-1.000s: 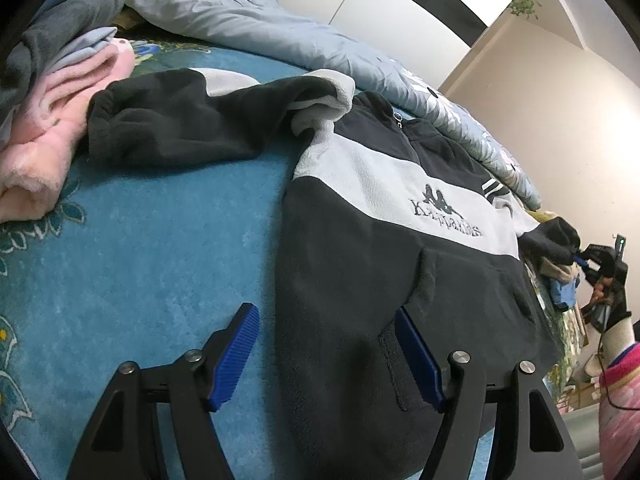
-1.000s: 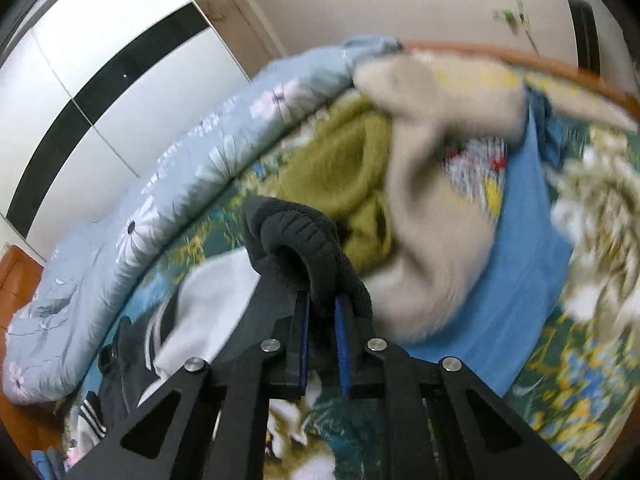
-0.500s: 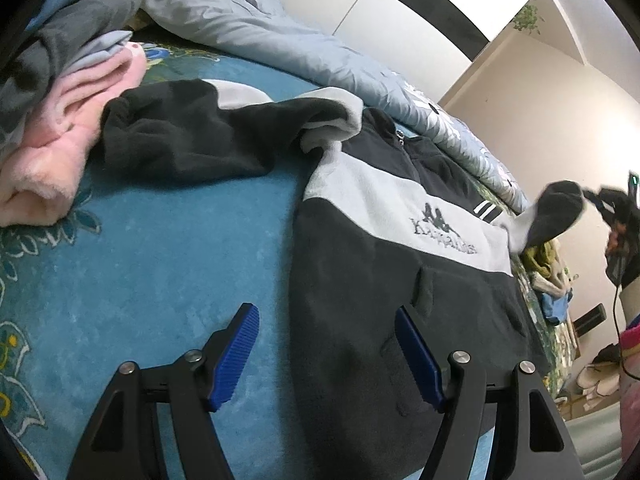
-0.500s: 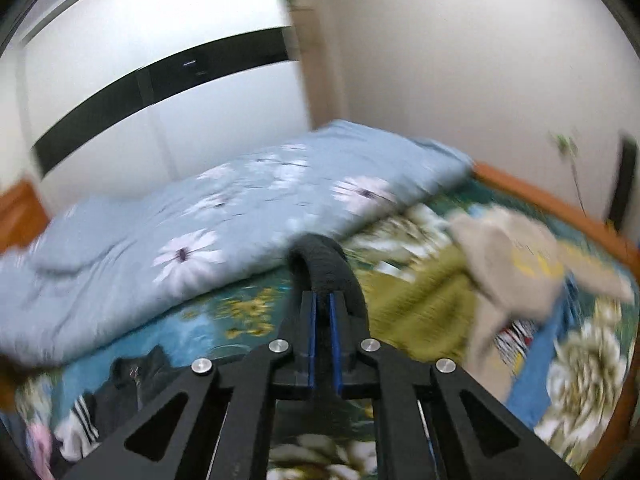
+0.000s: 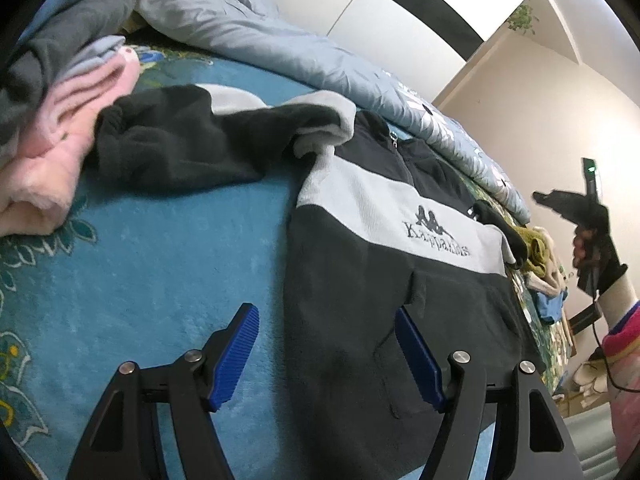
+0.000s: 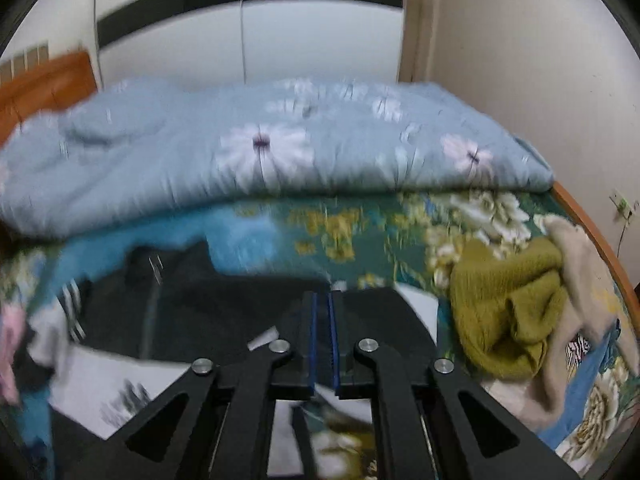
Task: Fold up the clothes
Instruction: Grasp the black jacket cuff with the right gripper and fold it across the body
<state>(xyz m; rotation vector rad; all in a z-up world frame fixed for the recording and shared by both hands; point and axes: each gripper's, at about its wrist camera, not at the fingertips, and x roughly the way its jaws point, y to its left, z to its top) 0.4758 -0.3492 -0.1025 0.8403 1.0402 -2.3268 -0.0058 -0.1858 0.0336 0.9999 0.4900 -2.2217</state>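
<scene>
1. A bed with a plush blue floral cover fills both views, with a white wardrobe crossed by a black band behind it.
2. A pale blue quilt printed with white flowers lies bunched along the far side of the bed.
3. The fleece lies flat on the cover, front up; it is black with a light grey chest band, and the embroidered logo of 2 seated figures has lettering under it that looks like "Kappa", though it is not sharp.
4. Its one sleeve is folded across toward a soft pink garment in a pile at the left.
5. The left gripper hovers over the fleece hem, its ribbed blue pads wide apart and holding nothing.
6. The right gripper has its pads nearly together; its view is blurred, and I cannot tell whether cloth sits between them.
7. Only the right view shows the knitted olive sweater and a beige garment clearly; the left view alone shows the logo sharply.
</scene>
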